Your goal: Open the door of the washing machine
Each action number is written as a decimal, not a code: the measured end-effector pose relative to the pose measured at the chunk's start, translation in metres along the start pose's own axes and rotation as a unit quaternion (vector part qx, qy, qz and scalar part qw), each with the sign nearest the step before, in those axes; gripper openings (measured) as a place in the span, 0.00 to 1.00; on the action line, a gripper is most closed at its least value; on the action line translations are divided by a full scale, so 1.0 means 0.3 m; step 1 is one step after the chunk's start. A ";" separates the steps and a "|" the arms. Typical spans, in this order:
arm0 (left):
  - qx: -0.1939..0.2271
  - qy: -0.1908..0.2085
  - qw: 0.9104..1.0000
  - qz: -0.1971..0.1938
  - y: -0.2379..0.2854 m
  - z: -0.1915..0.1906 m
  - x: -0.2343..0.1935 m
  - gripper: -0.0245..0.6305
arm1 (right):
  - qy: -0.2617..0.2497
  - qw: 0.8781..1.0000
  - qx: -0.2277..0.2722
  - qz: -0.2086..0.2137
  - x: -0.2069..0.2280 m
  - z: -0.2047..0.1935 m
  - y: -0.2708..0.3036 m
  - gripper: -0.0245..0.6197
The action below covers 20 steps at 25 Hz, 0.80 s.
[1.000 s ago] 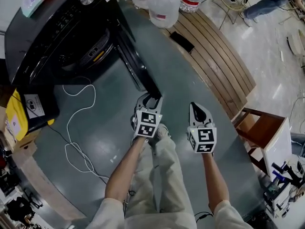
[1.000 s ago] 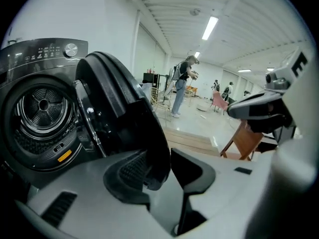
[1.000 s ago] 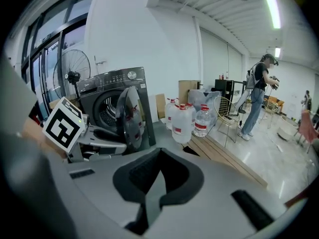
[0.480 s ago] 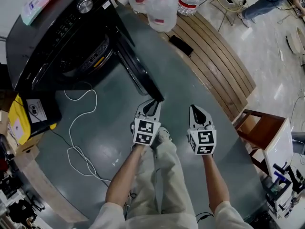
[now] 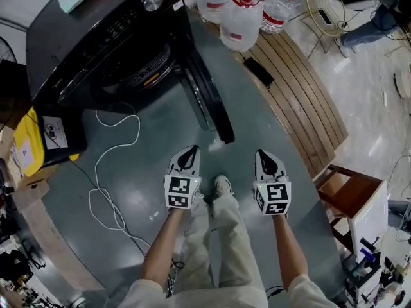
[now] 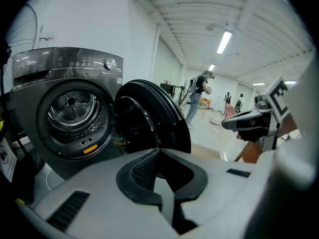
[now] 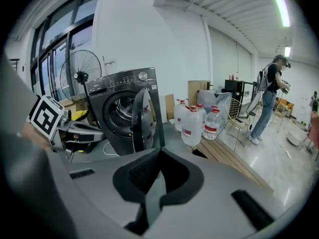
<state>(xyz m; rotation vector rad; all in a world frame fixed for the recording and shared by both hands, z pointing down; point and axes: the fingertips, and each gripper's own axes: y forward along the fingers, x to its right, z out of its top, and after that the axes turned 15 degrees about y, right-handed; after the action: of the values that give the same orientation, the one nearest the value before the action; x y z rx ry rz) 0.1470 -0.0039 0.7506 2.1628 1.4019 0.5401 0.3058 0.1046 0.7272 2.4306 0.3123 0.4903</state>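
The door (image 5: pixel 209 101) stands swung wide off the front of the washing machine (image 5: pixel 83 24). It looks rigid, hinged and weighty, best taken at its free rim. Back from the machine, the left gripper (image 5: pixel 188 153) has just been closing on nothing; the right gripper (image 5: pixel 266 157) is likewise pinched together, empty.

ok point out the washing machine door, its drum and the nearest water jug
washing machine door (image 5: pixel 209 98), head view, its upper edge
drum (image 6: pixel 74 111), left gripper view, perforated back wall
nearest water jug (image 5: pixel 239 24), head view, its body
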 end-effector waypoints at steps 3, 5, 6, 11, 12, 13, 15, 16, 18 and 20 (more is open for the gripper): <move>0.002 -0.014 1.000 0.024 -0.099 -0.020 -0.088 0.05 | -0.009 1.000 0.000 0.014 -0.070 0.027 0.006 0.04; 0.003 -0.024 0.999 0.042 -0.169 -0.029 -0.144 0.05 | -0.012 1.000 0.003 0.022 -0.116 0.053 0.005 0.04; 0.004 -0.031 0.998 0.051 -0.206 -0.030 -0.172 0.05 | -0.014 1.000 0.004 0.026 -0.140 0.068 0.004 0.04; 0.014 -0.066 0.993 0.094 -0.391 -0.011 -0.277 0.05 | -0.030 0.998 0.013 0.053 -0.278 0.155 -0.025 0.04; 0.017 -0.071 0.992 0.102 -0.421 0.003 -0.294 0.05 | -0.034 0.997 0.017 0.062 -0.308 0.182 -0.033 0.04; 0.021 -0.074 0.991 0.109 -0.447 0.022 -0.309 0.05 | -0.037 0.997 0.022 0.070 -0.338 0.211 -0.041 0.04; 0.026 -0.074 0.990 0.114 -0.496 0.068 -0.330 0.05 | -0.042 0.995 0.028 0.086 -0.397 0.270 -0.062 0.04; 0.027 -0.070 0.991 0.115 -0.523 0.093 -0.335 0.05 | -0.044 0.994 0.029 0.093 -0.427 0.296 -0.077 0.04; 0.031 -0.065 0.991 0.117 -0.584 0.148 -0.346 0.05 | -0.048 0.993 0.033 0.103 -0.487 0.348 -0.112 0.04; 0.038 -0.062 0.990 0.123 -0.645 0.209 -0.370 0.05 | -0.053 0.991 0.040 0.112 -0.540 0.410 -0.140 0.04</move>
<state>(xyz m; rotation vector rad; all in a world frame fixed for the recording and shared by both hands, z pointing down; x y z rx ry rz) 0.0005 -0.0517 0.5776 2.4044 1.1141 0.4369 0.2068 0.0162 0.5673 2.5737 0.0133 0.4497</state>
